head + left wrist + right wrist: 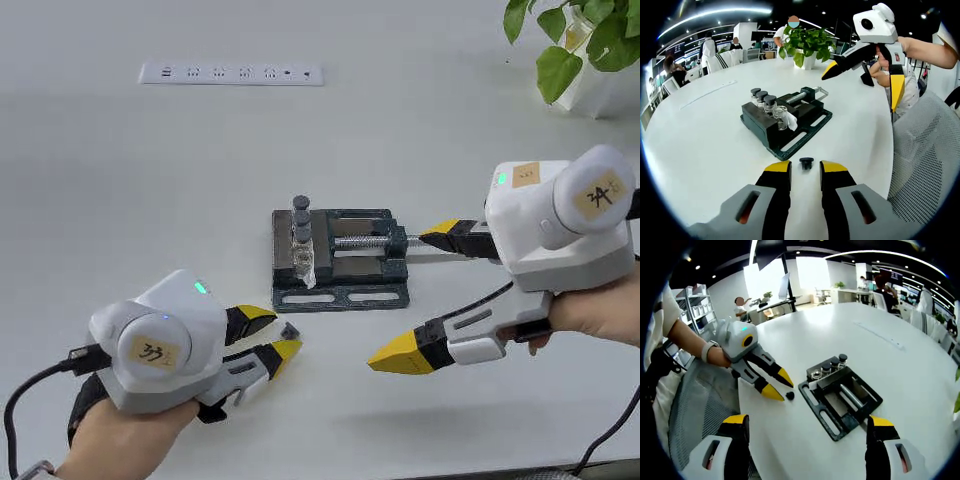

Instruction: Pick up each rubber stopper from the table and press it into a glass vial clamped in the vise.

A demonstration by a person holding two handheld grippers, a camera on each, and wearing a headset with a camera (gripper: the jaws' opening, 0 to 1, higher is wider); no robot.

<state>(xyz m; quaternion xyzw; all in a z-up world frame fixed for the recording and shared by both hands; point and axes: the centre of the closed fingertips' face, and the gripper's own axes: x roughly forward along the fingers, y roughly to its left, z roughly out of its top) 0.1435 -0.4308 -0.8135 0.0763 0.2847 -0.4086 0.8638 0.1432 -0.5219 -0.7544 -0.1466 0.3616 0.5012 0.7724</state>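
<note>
A dark vise (350,262) stands mid-table and clamps a row of glass vials (302,240). Three vials carry dark stoppers (762,95); the nearest vial (781,114) is uncapped, with a white scrap beside it. One loose rubber stopper (290,330) lies on the table just ahead of my left gripper (270,335), which is open. In the left gripper view the stopper (806,161) sits right at the fingertips of my left gripper (805,173), untouched. My right gripper (410,298) is held wide open to the right of the vise, near its screw handle (365,241), with nothing between its jaws.
A white power strip (230,73) lies at the far side of the table. A potted plant (575,40) stands at the far right corner. The table's near edge runs just below both hands. Mesh chairs show beyond it (925,150).
</note>
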